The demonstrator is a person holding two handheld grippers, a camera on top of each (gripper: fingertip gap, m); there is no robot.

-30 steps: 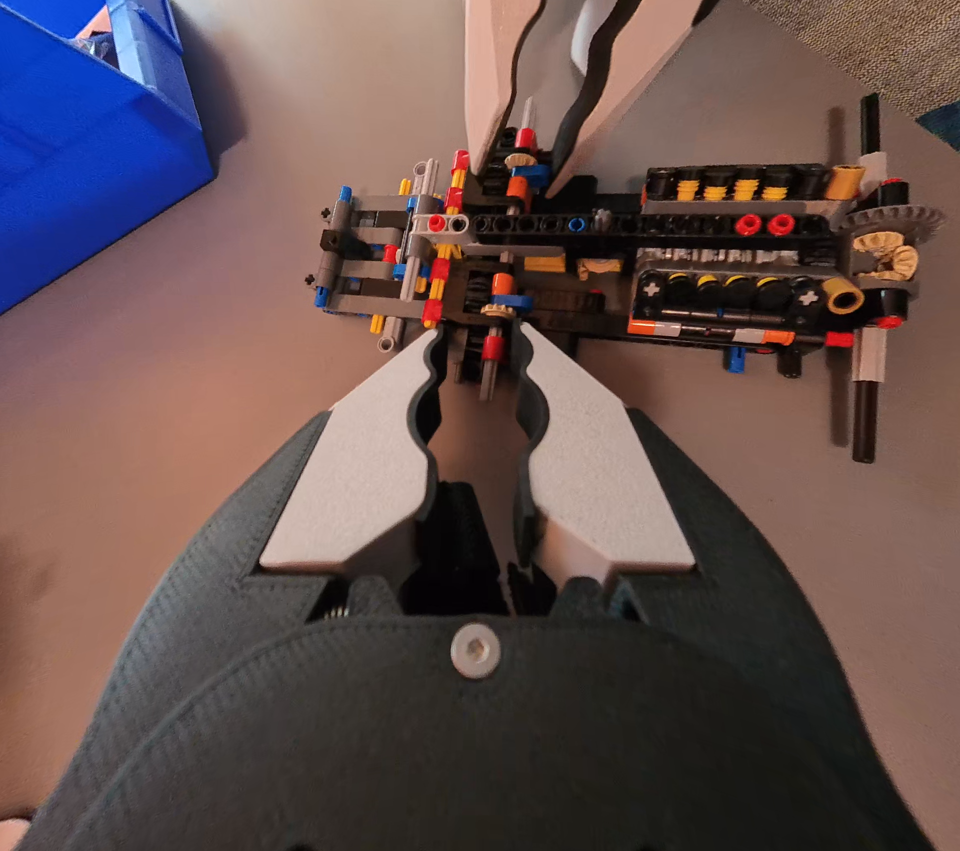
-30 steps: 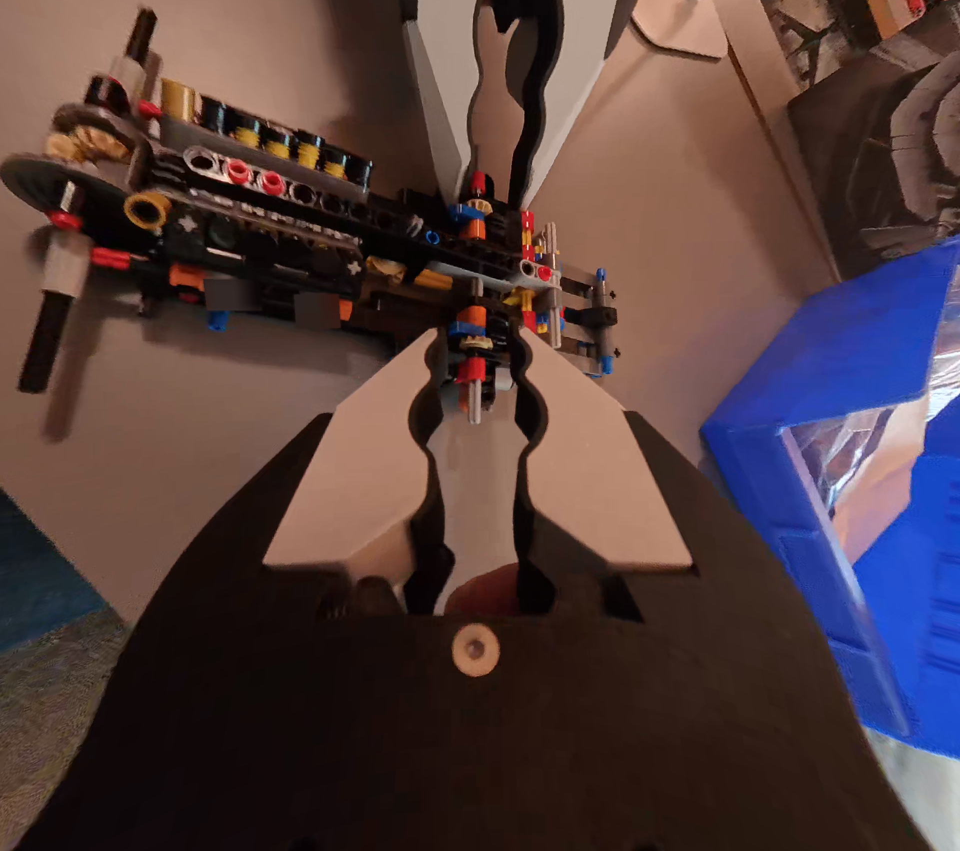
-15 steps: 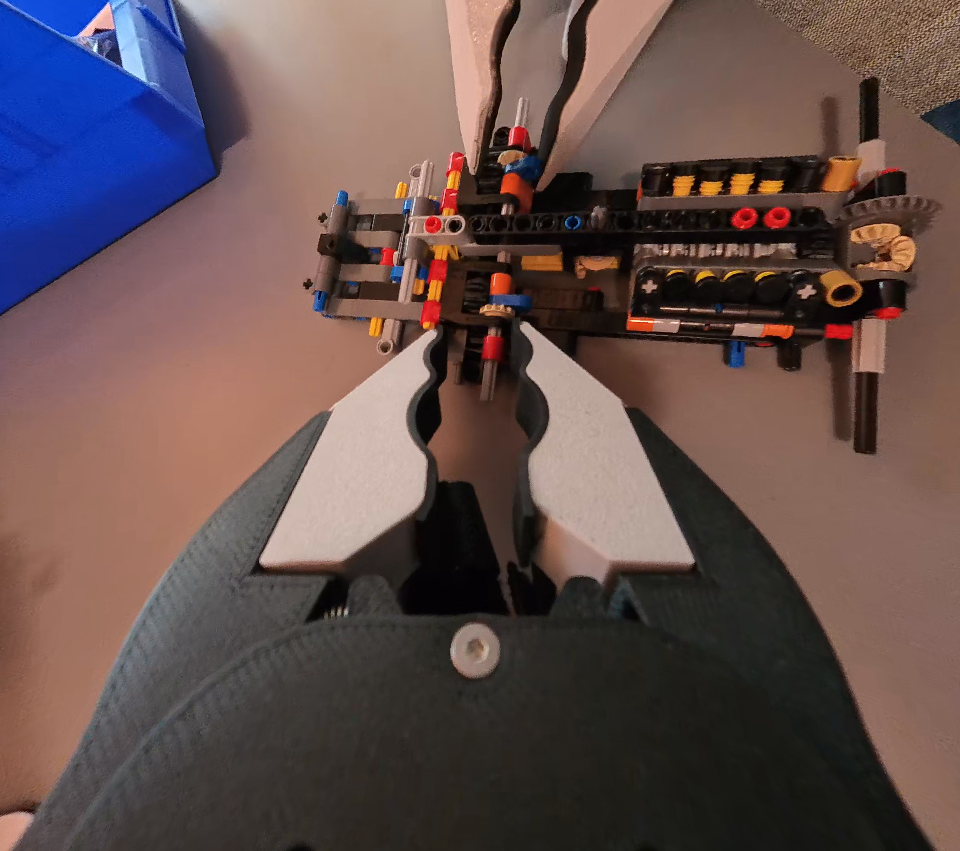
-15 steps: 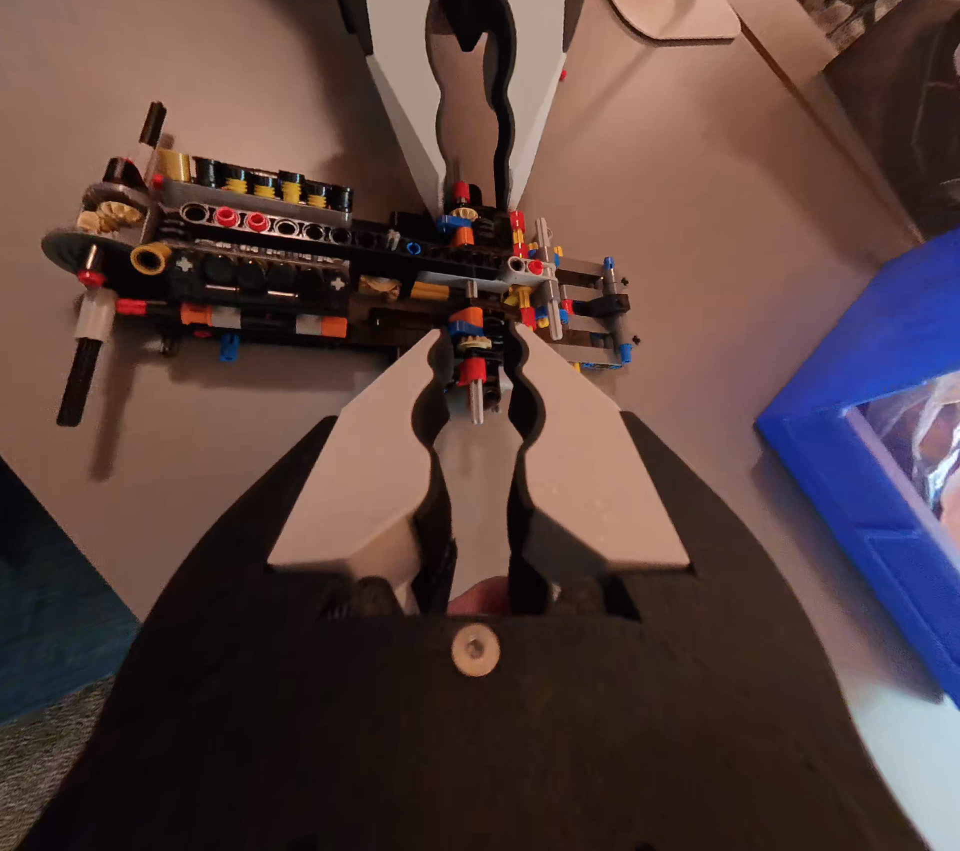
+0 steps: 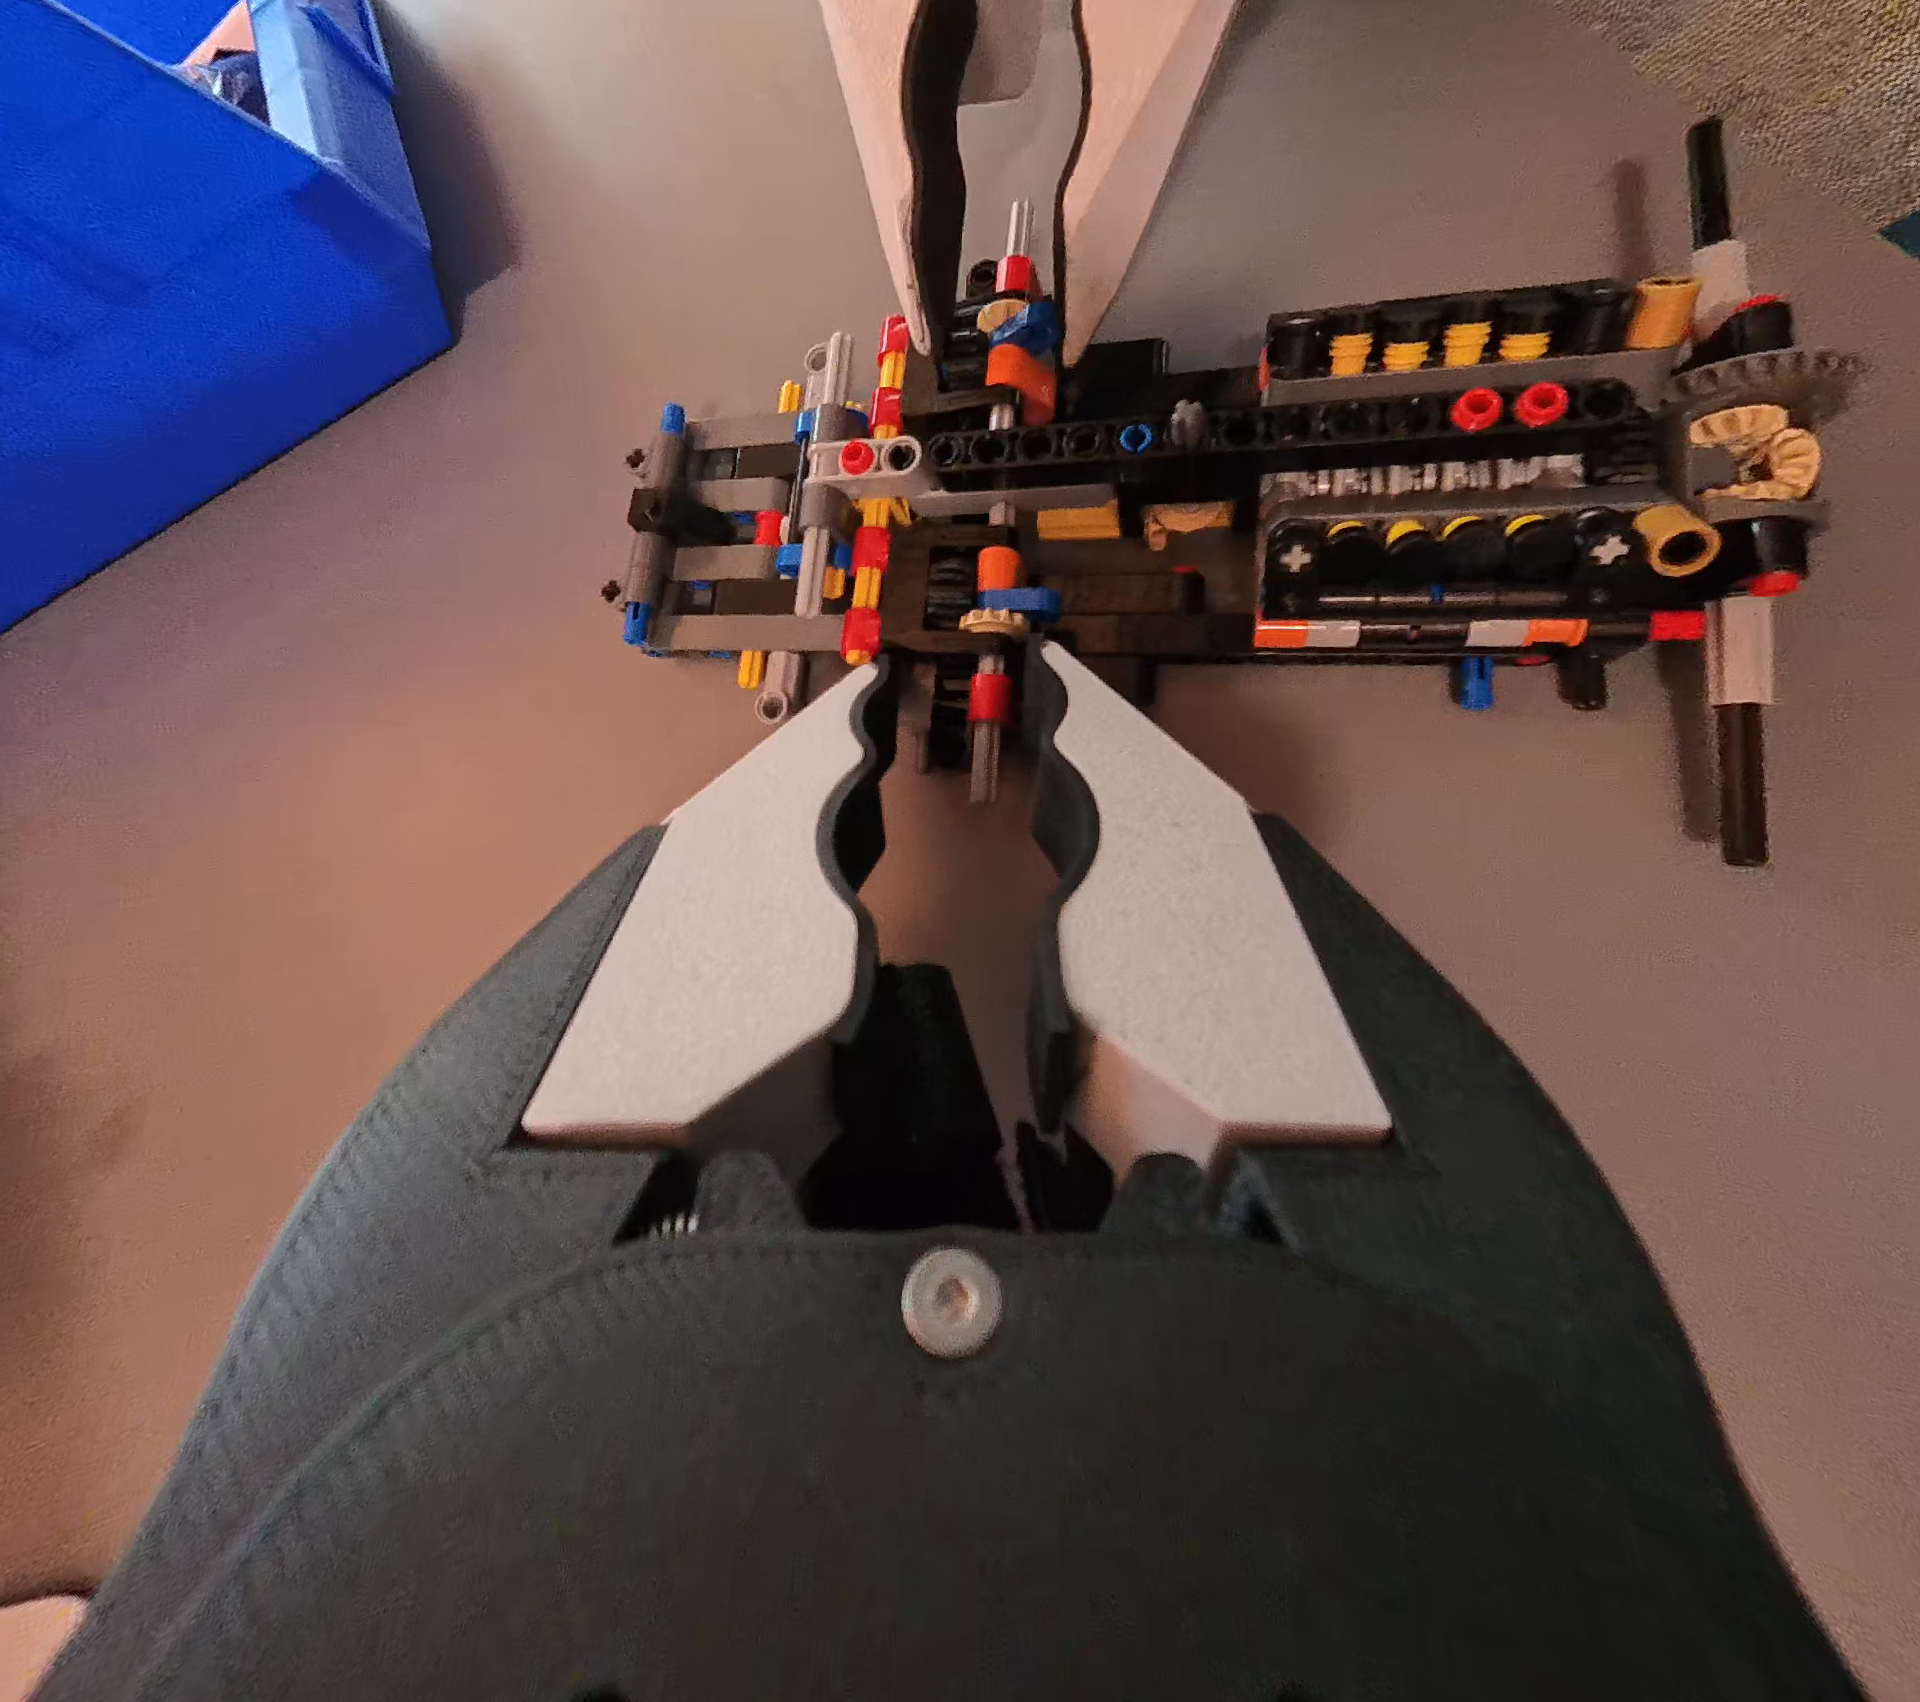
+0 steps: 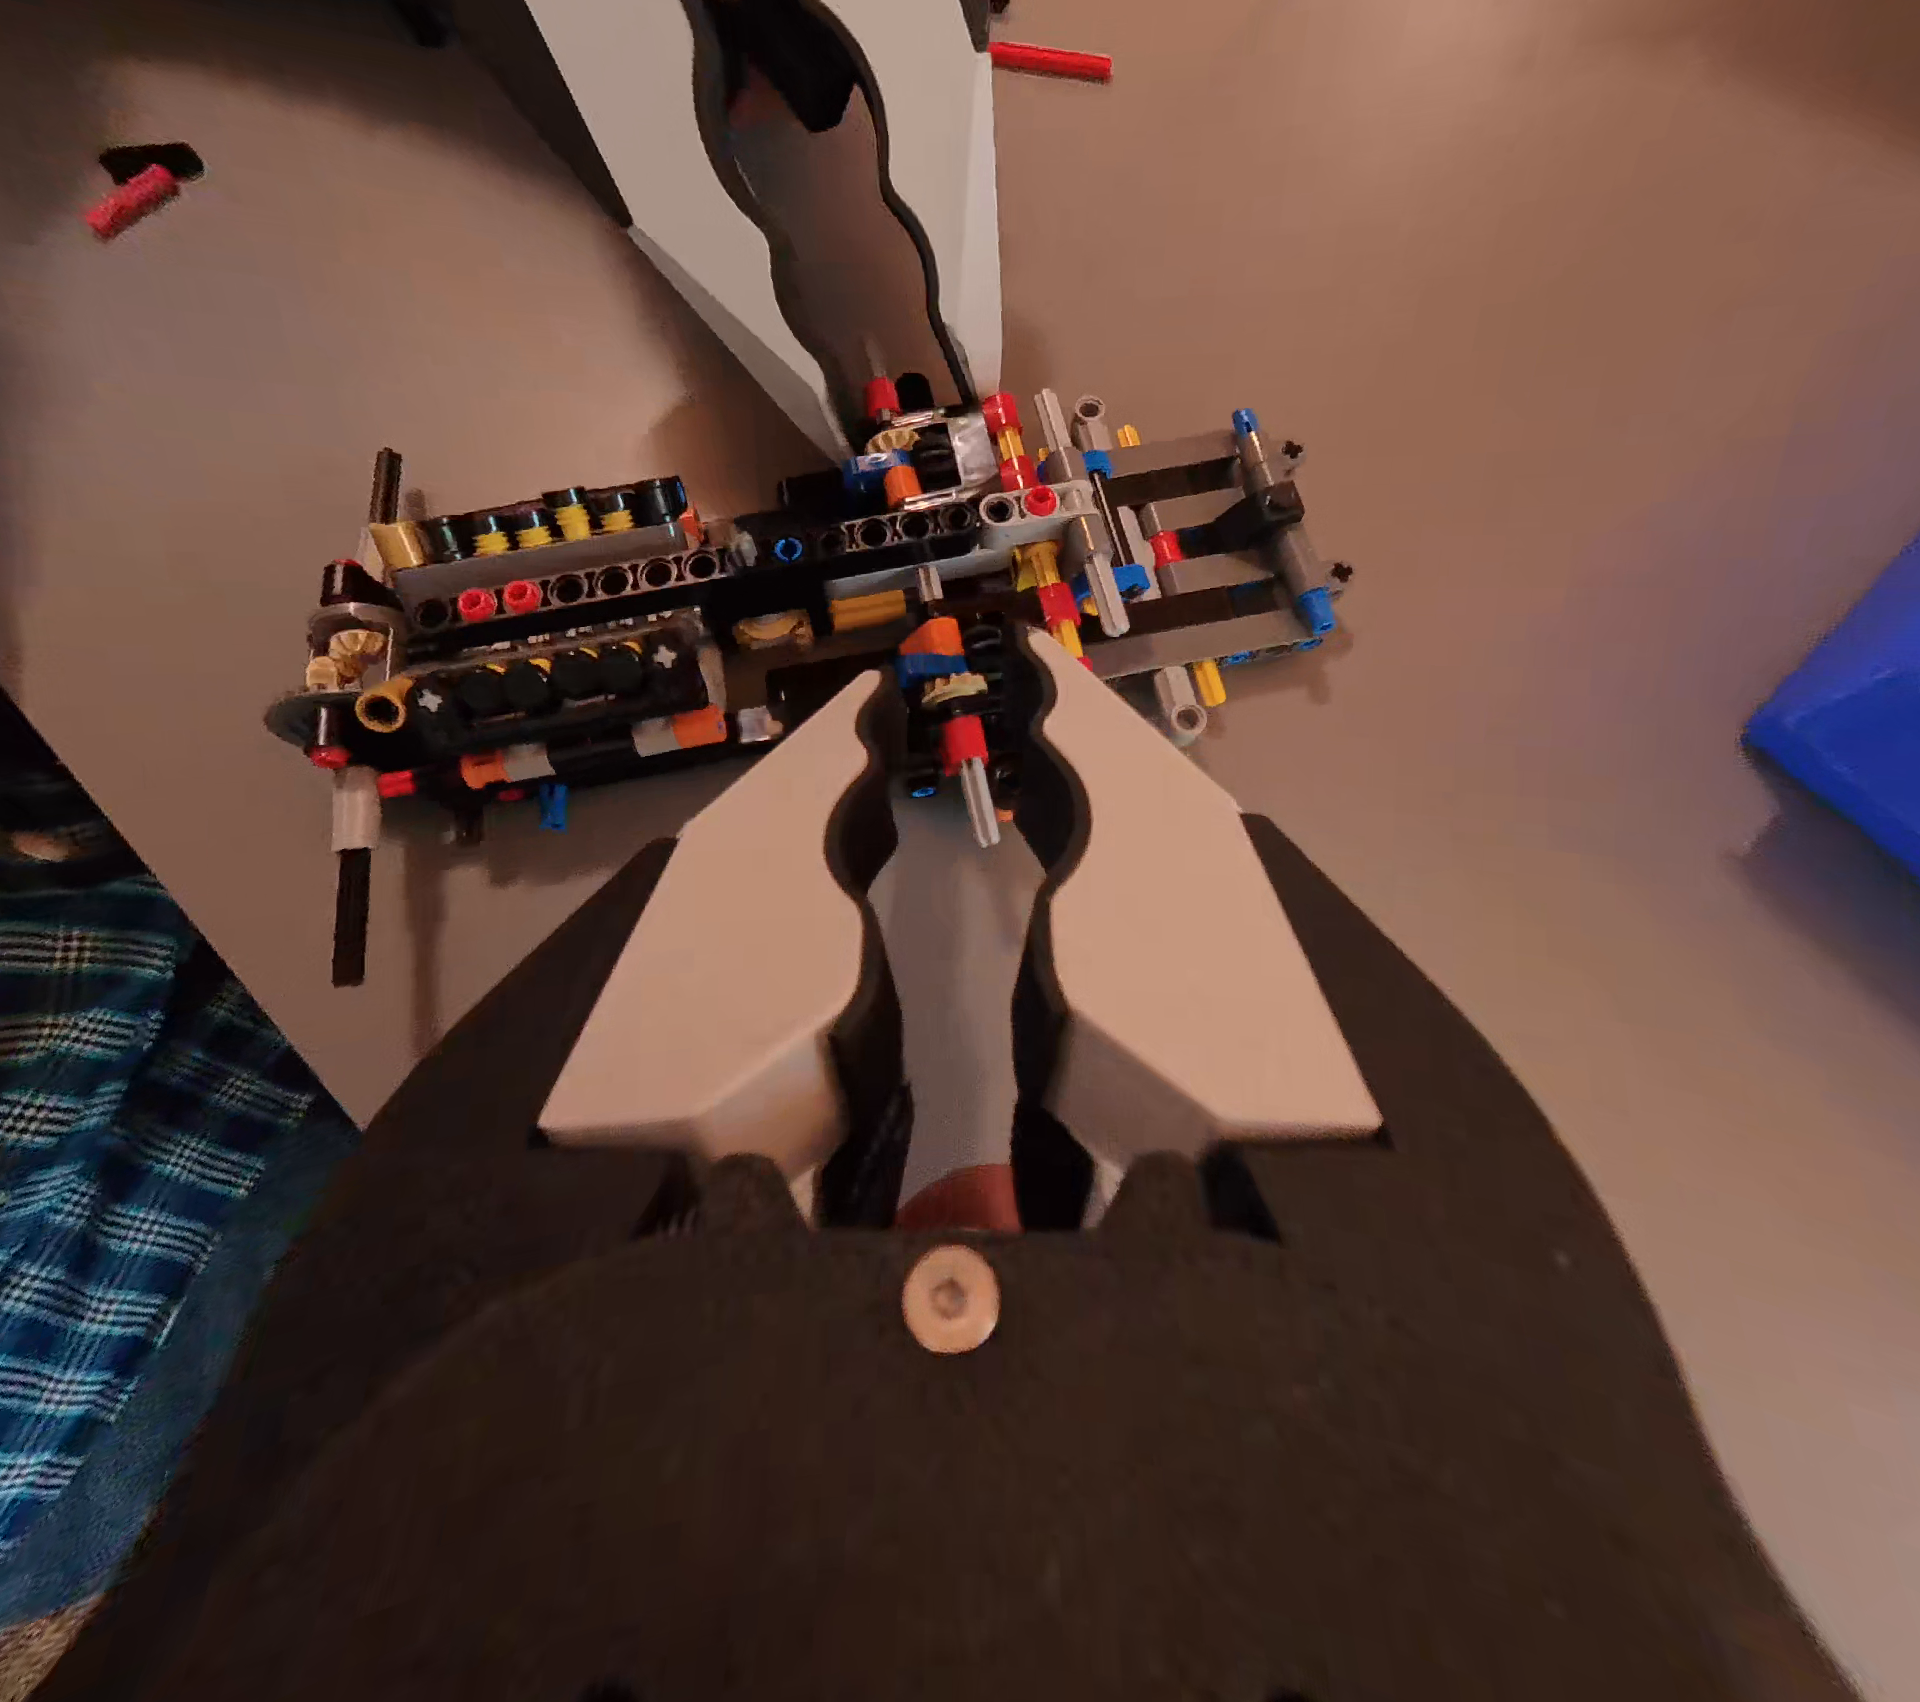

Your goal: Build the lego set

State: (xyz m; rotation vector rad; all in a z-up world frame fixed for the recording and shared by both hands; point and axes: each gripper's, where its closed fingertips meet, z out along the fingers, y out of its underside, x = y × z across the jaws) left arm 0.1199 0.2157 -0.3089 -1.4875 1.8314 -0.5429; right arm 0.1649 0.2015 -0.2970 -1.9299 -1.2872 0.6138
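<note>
Lego chassis (image 5: 1195,499) lies flat on counter (image 5: 312,821), long axis crosswise; left claw (image 5: 961,686) & right claw (image 6: 951,665) each part-open, straddling opposite axle ends

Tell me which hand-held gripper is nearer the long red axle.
Left. The left hand-held gripper is beside the red axle; the right hand-held gripper is beyond the lego model.
</note>
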